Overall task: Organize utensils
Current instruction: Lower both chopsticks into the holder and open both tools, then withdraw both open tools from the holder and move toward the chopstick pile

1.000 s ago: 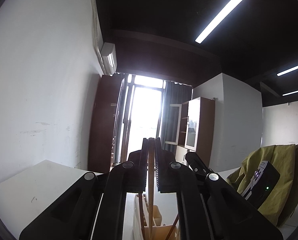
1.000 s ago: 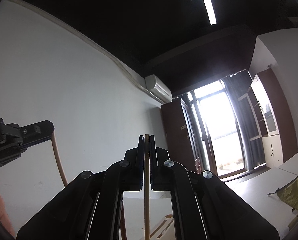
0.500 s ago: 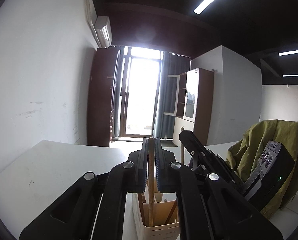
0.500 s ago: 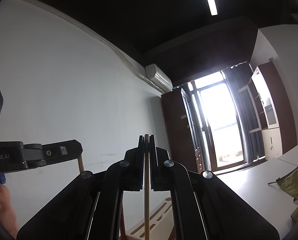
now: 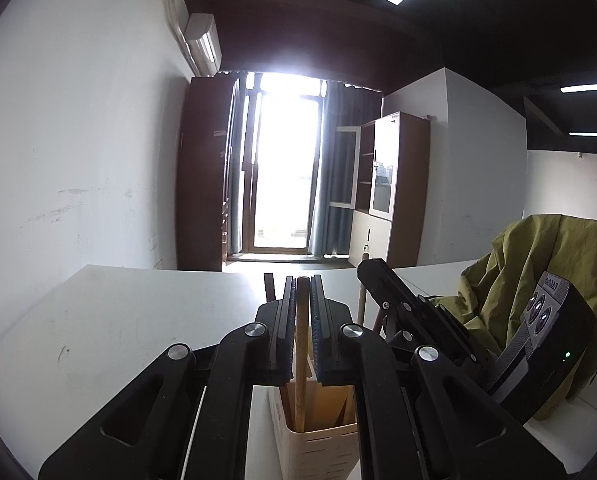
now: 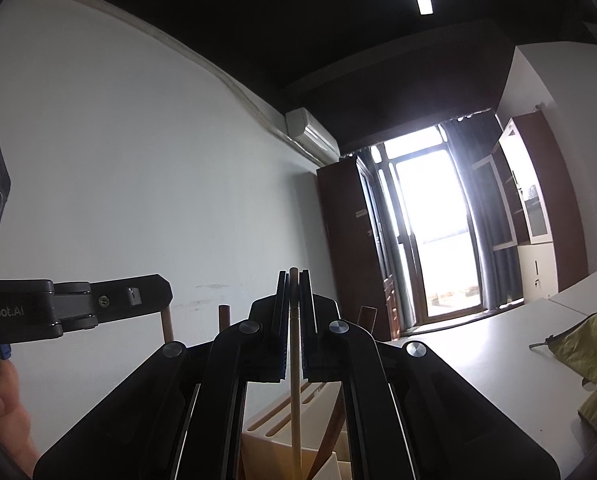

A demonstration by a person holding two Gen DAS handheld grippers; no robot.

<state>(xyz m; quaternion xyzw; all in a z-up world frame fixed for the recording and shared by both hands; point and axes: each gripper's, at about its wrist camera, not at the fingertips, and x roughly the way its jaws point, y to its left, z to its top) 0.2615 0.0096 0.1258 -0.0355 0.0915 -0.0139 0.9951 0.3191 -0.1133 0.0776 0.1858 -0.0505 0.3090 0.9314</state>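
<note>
My left gripper [image 5: 301,280] is shut on an upright wooden utensil handle [image 5: 300,360] whose lower end stands inside a cream slotted utensil holder [image 5: 318,452]. My right gripper [image 6: 293,274] is shut on a thin pale wooden stick [image 6: 295,392] that reaches down into the same holder [image 6: 282,420]. The right gripper shows in the left wrist view [image 5: 410,312], just right of the holder. The left gripper shows in the right wrist view [image 6: 98,304] at the left. Other dark wooden handles [image 6: 330,412] lean in the holder.
The holder stands on a white table [image 5: 118,320]. An olive-green jacket [image 5: 538,280] lies at the right of the table. A white wall [image 5: 78,160] runs along the left. A bright door and brown cabinets stand at the far end.
Both views have tilted down, so the table and holder show more. Both grippers have lowered their utensils further into the holder and stay shut.
</note>
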